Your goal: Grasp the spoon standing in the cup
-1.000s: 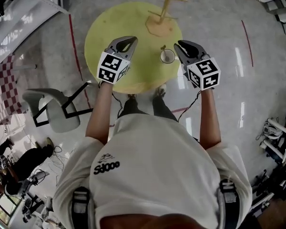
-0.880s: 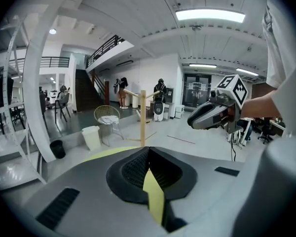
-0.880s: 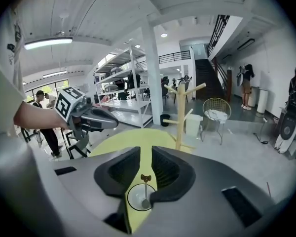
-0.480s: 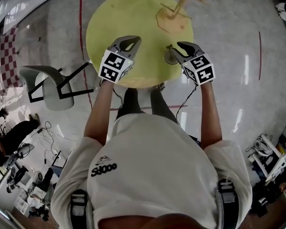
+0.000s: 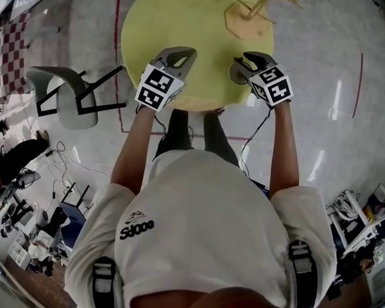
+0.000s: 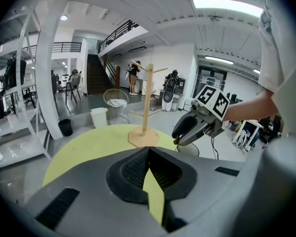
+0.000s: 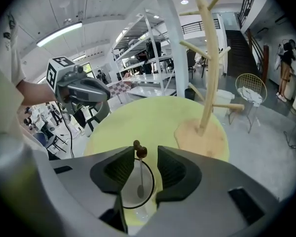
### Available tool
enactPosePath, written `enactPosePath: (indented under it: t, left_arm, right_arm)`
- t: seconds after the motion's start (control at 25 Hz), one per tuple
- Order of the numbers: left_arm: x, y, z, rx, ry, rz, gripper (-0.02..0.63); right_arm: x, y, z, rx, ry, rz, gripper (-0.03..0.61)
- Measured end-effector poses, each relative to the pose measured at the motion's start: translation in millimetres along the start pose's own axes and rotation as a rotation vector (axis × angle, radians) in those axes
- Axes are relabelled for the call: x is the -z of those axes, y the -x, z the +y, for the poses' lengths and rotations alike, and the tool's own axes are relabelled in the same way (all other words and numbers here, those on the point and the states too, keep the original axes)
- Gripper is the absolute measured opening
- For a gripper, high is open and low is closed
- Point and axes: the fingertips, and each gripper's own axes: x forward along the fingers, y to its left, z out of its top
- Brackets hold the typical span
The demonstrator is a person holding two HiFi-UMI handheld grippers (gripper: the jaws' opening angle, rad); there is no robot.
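A white cup point(image 7: 137, 190) stands near the front edge of the round yellow table point(image 5: 179, 24). In it stands a spoon point(image 7: 140, 174), upright, with a dark knob at its top. My right gripper point(image 7: 146, 164) hangs over the cup with the spoon's top between its jaws. The jaws are opening and the pads do not touch the spoon. The head view shows that gripper point(image 5: 247, 63) right at the cup point(image 5: 237, 76). My left gripper point(image 5: 179, 58) hovers over the table to the left, jaws together and holding nothing point(image 6: 149, 154).
A wooden mug tree point(image 5: 260, 8) with bare pegs stands on its flat base at the table's far right, just beyond the cup point(image 7: 207, 93). A grey chair point(image 5: 64, 95) stands on the floor to the left. Red lines mark the floor.
The right gripper has moved left from beside the cup to over it, and its jaws have spread round the spoon's top. The left gripper has held its place over the table.
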Motion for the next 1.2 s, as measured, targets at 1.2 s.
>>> enactPosePath:
  t: [1.2]
  left_arm:
    - [-79.7,57.2,-14.9,0.080,-0.140,-0.176,0.028]
  right_arm:
    - [-77.5,109.1,27.2,0.320,0.041,-0.179,0.062]
